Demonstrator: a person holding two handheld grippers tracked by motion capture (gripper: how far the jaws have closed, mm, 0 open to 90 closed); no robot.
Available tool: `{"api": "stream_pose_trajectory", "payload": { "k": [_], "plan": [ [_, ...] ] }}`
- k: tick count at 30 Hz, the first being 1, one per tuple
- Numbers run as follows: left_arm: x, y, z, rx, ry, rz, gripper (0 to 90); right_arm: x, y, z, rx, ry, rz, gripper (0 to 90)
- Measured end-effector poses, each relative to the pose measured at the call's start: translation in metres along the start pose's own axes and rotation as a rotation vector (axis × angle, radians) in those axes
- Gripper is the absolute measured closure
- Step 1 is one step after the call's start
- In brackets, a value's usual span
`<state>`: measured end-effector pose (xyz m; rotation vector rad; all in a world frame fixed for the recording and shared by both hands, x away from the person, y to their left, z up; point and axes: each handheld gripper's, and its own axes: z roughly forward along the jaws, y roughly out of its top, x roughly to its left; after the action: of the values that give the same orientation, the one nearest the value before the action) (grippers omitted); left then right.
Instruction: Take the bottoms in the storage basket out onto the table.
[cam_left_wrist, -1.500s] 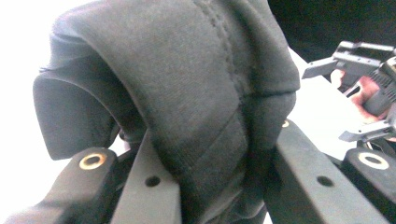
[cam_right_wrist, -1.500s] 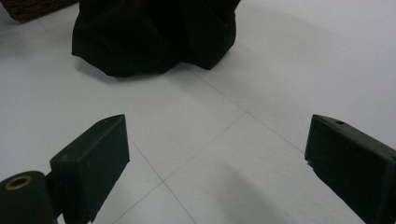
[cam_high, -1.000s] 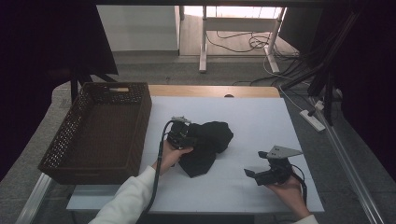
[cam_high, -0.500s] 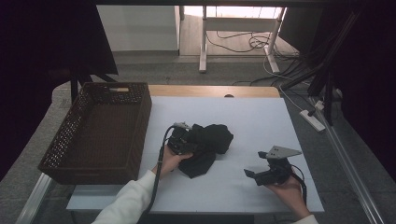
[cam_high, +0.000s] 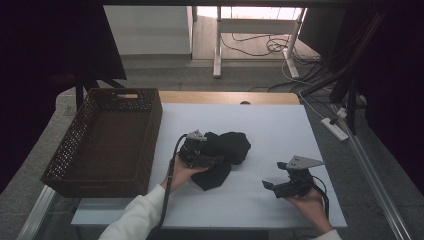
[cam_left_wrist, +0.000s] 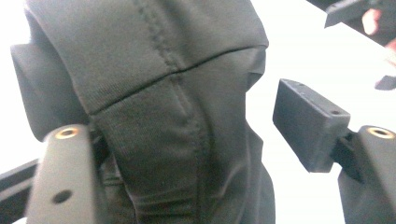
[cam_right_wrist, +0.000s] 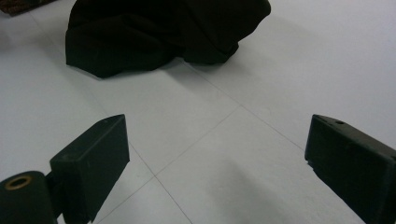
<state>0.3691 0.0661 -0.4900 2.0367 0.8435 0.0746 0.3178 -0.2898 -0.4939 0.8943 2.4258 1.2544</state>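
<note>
1. The left gripper (cam_high: 212, 159) has just been opening its jaws; the black cloth (cam_high: 225, 150) lies between them, one pad clear of it, so the cloth looks released.
2. The cloth sits mid-table (cam_high: 280, 120), beside the basket (cam_high: 107, 135).
3. The right gripper (cam_high: 280, 186) hovers spread wide, holding nothing.
4. Count: one cloth, one basket, two grippers.

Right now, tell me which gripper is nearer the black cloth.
Left. The left gripper is at the black cloth, fabric between its jaws, which have just been opening. The right gripper sits apart on the bare white tabletop, jaws open, facing it.
</note>
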Motion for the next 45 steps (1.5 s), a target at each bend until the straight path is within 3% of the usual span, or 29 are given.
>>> {"api": "stream_pose_trajectory", "payload": {
  "k": [5,14,29,35,45],
  "plan": [
    [0.002,-0.001,-0.010,-0.044,0.001,-0.021,22.1,-0.002,0.000,-0.003,-0.013,-0.002,0.007,6.4],
    [-0.001,-0.004,-0.032,-0.074,-0.004,-0.030,21.6,0.000,0.001,-0.005,-0.035,0.006,0.005,6.4],
    [-0.019,-0.005,-0.065,-0.089,0.024,0.009,22.0,0.002,0.002,-0.007,-0.047,0.006,-0.003,6.4],
    [-0.031,-0.008,-0.083,-0.090,0.063,0.041,21.9,0.002,0.002,-0.006,-0.043,0.004,-0.005,6.4],
    [-0.049,-0.015,-0.129,-0.129,0.134,0.080,21.7,0.003,0.002,-0.006,-0.041,0.003,-0.009,6.4]
  ]
}}
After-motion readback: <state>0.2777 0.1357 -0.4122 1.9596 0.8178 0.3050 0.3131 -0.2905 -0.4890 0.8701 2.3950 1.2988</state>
